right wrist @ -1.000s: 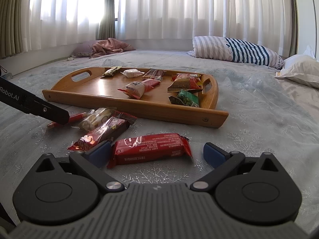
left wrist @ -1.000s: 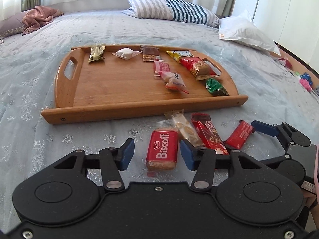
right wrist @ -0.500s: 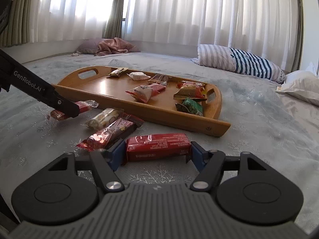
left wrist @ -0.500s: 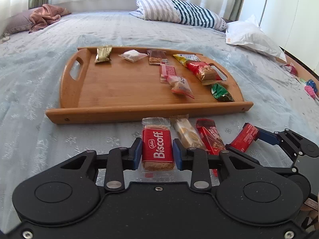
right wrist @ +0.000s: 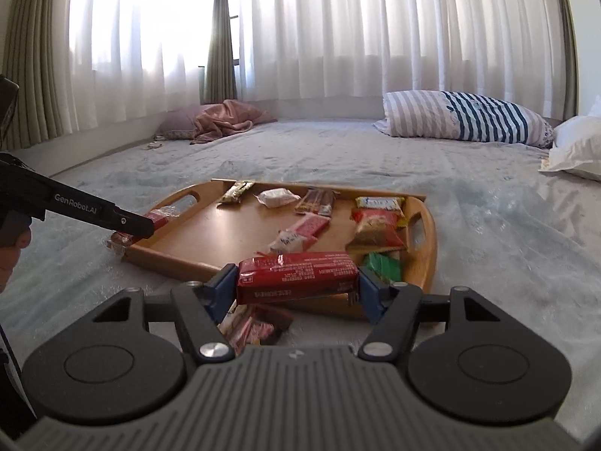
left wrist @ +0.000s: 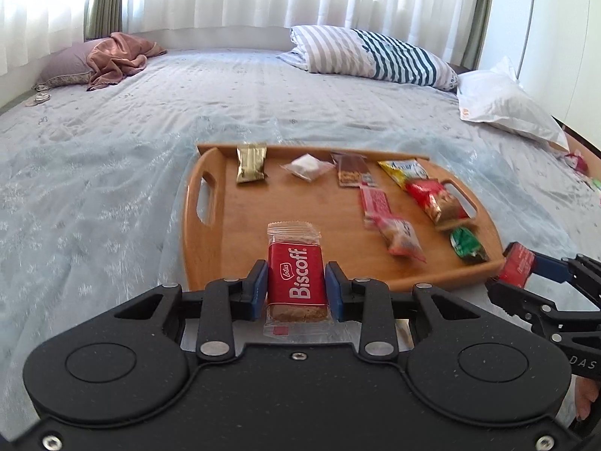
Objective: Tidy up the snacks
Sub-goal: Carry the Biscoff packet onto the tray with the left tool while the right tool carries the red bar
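My left gripper (left wrist: 296, 267) is shut on a red Biscoff packet (left wrist: 295, 289), lifted over the near edge of the wooden tray (left wrist: 210, 248). My right gripper (right wrist: 297, 282) holds a long red snack bar (right wrist: 296, 272) by its ends, pads pressing on it while the jaws are opening slightly. The bar hangs just before the tray (right wrist: 233, 233). In the left wrist view the right gripper (left wrist: 526, 267) shows at the right with the bar's end (left wrist: 517, 263). The right wrist view has the left gripper (right wrist: 146, 225) at the tray's left corner.
Several wrapped snacks lie on the tray, among them a gold packet (left wrist: 251, 161), a white one (left wrist: 306, 165) and a green one (left wrist: 465, 244). Loose snacks (right wrist: 255, 327) lie on the bedspread under my right gripper. A striped pillow (left wrist: 372, 56) and a white pillow (left wrist: 503, 109) lie far behind.
Both grippers closed on their snacks, the left on the Biscoff packet and the right on the red bar, then rose off the bedspread toward the tray.
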`<action>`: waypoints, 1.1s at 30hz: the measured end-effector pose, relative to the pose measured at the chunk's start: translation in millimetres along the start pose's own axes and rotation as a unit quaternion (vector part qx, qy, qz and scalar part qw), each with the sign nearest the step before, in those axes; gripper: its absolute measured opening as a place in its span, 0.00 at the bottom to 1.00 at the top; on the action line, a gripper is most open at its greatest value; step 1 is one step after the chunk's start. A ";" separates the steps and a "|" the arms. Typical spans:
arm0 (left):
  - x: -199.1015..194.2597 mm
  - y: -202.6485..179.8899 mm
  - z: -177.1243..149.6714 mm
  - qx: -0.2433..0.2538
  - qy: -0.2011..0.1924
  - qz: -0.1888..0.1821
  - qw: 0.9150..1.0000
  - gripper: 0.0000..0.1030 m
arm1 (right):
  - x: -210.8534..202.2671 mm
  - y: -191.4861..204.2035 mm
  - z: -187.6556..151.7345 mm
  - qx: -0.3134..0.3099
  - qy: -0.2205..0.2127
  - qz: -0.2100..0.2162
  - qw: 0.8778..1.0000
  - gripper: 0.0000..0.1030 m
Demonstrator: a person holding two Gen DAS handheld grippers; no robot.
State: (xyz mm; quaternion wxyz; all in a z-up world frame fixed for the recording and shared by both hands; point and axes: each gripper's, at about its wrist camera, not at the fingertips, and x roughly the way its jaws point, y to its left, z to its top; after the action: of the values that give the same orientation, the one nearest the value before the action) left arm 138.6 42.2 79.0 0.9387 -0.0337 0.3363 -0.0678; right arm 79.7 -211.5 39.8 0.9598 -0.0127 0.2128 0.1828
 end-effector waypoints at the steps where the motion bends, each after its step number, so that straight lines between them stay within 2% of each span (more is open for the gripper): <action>1: 4.2 2.9 6.2 -0.002 0.000 -0.001 1.000 0.30 | 7.3 2.3 6.2 -0.006 0.000 0.003 1.000 0.69; 7: 35.9 17.0 40.0 -0.004 0.014 0.004 1.000 0.30 | 68.6 22.8 40.1 -0.059 0.014 0.042 0.997 0.69; 11: 63.4 26.1 57.8 -0.012 0.029 0.012 0.999 0.30 | 113.7 30.2 60.2 -0.075 0.041 0.071 0.994 0.69; 17: 102.7 37.3 71.4 -0.014 0.052 0.023 0.998 0.30 | 166.8 27.8 72.0 -0.076 0.082 0.076 0.991 0.69; 26: 136.5 45.5 76.7 -0.021 0.067 0.022 0.997 0.30 | 208.1 28.8 71.0 -0.089 0.117 0.078 0.986 0.69; 33: 152.5 43.5 76.8 -0.017 0.074 0.025 0.997 0.30 | 224.1 27.0 72.8 -0.084 0.127 0.077 0.985 0.69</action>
State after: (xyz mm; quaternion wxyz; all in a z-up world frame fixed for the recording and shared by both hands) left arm 308.5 63.7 38.0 0.9121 -0.0360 0.4064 -0.0407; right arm 288.3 -101.5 14.9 0.9036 -0.0997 0.3173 0.2701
